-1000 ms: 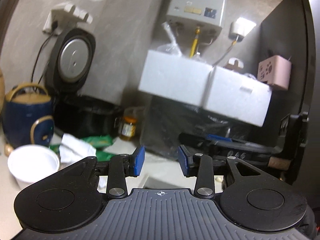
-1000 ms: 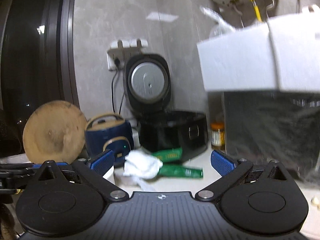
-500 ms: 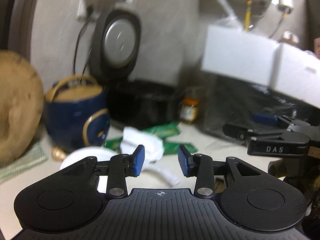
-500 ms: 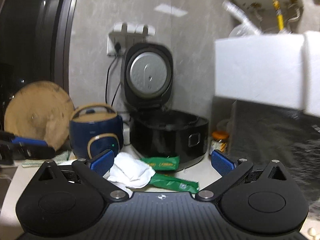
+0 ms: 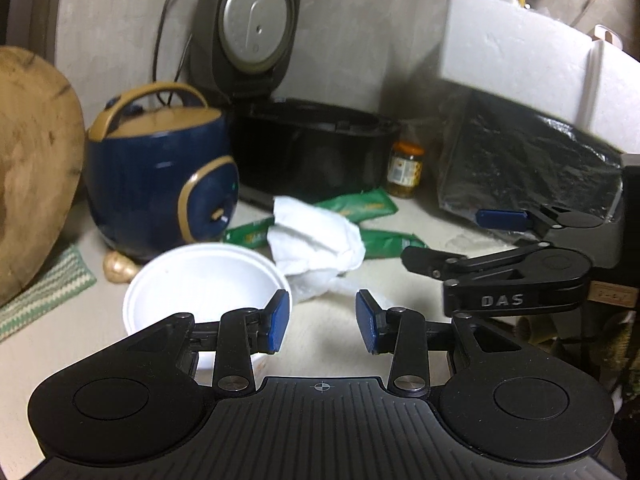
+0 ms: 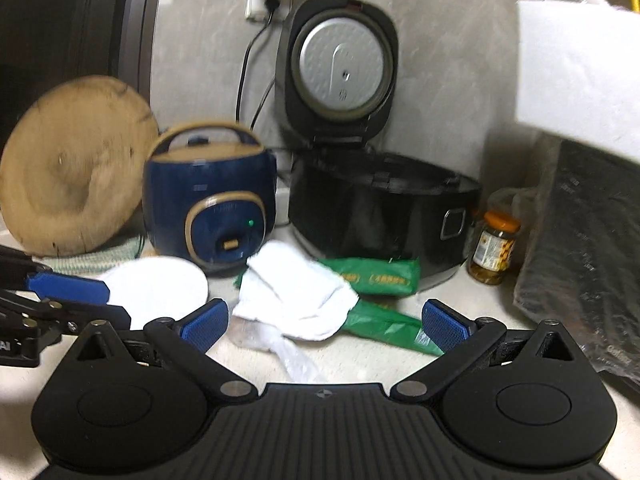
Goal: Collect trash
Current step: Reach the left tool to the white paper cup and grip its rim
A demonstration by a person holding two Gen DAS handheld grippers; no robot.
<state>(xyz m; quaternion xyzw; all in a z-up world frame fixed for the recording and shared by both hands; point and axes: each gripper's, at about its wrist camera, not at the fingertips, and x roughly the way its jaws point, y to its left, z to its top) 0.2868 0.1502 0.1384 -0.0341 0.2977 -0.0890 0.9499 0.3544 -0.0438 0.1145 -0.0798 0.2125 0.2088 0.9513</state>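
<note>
A crumpled white paper towel [image 5: 316,236] [image 6: 294,294] lies on the counter over several green wrappers [image 5: 362,206] [image 6: 380,276]. A white disposable bowl [image 5: 204,280] [image 6: 156,290] stands to its left. My left gripper [image 5: 322,322] is open and empty, just above the counter, its left fingertip at the bowl's right rim. My right gripper [image 6: 324,320] is wide open and empty, with the towel and wrappers between and beyond its fingertips. In the left wrist view the right gripper [image 5: 472,238] shows at the right of the trash.
A blue rice cooker [image 6: 212,212], an open black rice cooker [image 6: 380,200] and a round wooden board [image 6: 76,168] stand behind the trash. A small jar [image 6: 494,246], a black foil-covered box [image 6: 588,248] and white foam boxes [image 5: 540,64] are at the right.
Both grippers have swung left and dropped toward the counter, closing in on the bowl, towel and wrappers. The left gripper's jaws have opened slightly wider.
</note>
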